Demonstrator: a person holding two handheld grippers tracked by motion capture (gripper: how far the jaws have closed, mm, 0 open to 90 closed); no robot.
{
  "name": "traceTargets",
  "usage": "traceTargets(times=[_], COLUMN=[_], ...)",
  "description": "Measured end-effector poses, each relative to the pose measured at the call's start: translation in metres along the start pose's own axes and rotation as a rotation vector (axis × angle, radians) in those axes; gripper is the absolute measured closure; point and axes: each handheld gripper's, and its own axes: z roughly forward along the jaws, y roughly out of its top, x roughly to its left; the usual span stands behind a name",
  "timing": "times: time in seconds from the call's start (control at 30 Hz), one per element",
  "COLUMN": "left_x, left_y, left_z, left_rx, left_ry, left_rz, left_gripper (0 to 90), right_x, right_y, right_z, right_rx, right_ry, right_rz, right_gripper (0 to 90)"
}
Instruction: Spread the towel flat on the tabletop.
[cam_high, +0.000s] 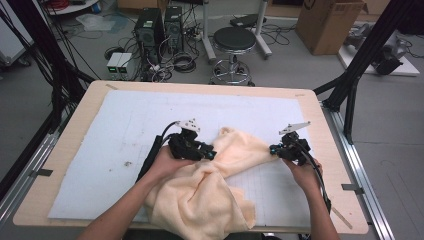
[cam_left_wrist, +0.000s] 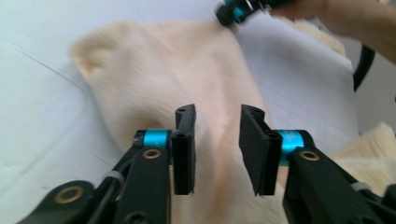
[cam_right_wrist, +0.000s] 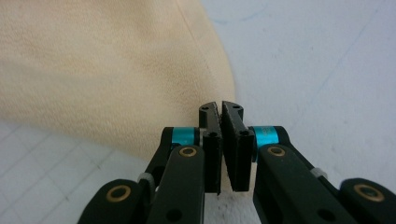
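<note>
Workshop floor behind: stool (cam_high: 234, 42), computer towers (cam_high: 159, 26), cardboard box (cam_high: 329, 22), loose cables. Wooden table (cam_high: 65, 150) with a white mat (cam_high: 125, 125) laid over most of its top.

Item — towel (cam_high: 210, 185), peach-coloured, rumpled, on the mat toward the near edge; one corner stretched out to the right, the bulk bunched low at centre.

Left gripper (cam_high: 207, 153): over the towel's middle, jaws parted, cloth beneath and between them, pads not pressing on it in the left gripper view (cam_left_wrist: 217, 149).

Right gripper (cam_high: 274, 149): at the towel's stretched right corner, jaws closed tight; the right gripper view (cam_right_wrist: 221, 144) shows the towel's hem (cam_right_wrist: 205, 60) running in to the pads — corner pinched.
</note>
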Motion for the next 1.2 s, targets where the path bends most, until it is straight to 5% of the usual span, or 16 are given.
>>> traceTargets(times=[0.2, 0.27, 0.5, 0.67, 0.9, 0.97, 1.1, 1.2], left_x=[0.018, 0.020, 0.024, 0.029, 0.029, 0.029, 0.029, 0.030], left_y=[0.008, 0.006, 0.003, -0.007, -0.025, -0.030, -0.038, -0.042], left_z=[0.007, 0.009, -0.006, -0.023, -0.042, -0.045, -0.050, -0.050], left_rx=[0.008, 0.018, -0.005, -0.029, -0.097, -0.106, -0.110, -0.106], left_ry=[0.085, 0.097, 0.139, 0.166, 0.200, 0.205, 0.208, 0.211], left_rz=[-0.025, -0.029, -0.011, 0.006, 0.031, 0.030, 0.018, 0.009], left_gripper=[63.7, 64.9, 63.6, 62.0, 55.6, 53.9, 50.9, 50.1], right_x=[-0.012, -0.011, 0.029, 0.062, 0.092, 0.099, 0.107, 0.109], right_y=[-0.012, -0.010, 0.032, 0.060, 0.077, 0.078, 0.078, 0.074], right_z=[-0.011, -0.014, -0.002, 0.013, 0.040, 0.049, 0.065, 0.073], right_rx=[0.005, -0.030, -0.139, -0.222, -0.221, -0.203, -0.120, -0.051], right_ry=[-0.041, -0.037, 0.078, 0.228, 0.315, 0.296, 0.205, 0.191], right_rz=[0.031, 0.033, -0.040, -0.079, -0.088, -0.094, -0.124, -0.146], right_gripper=[86.2, 77.0, 59.1, 49.7, 35.0, 33.3, 45.9, 72.4])
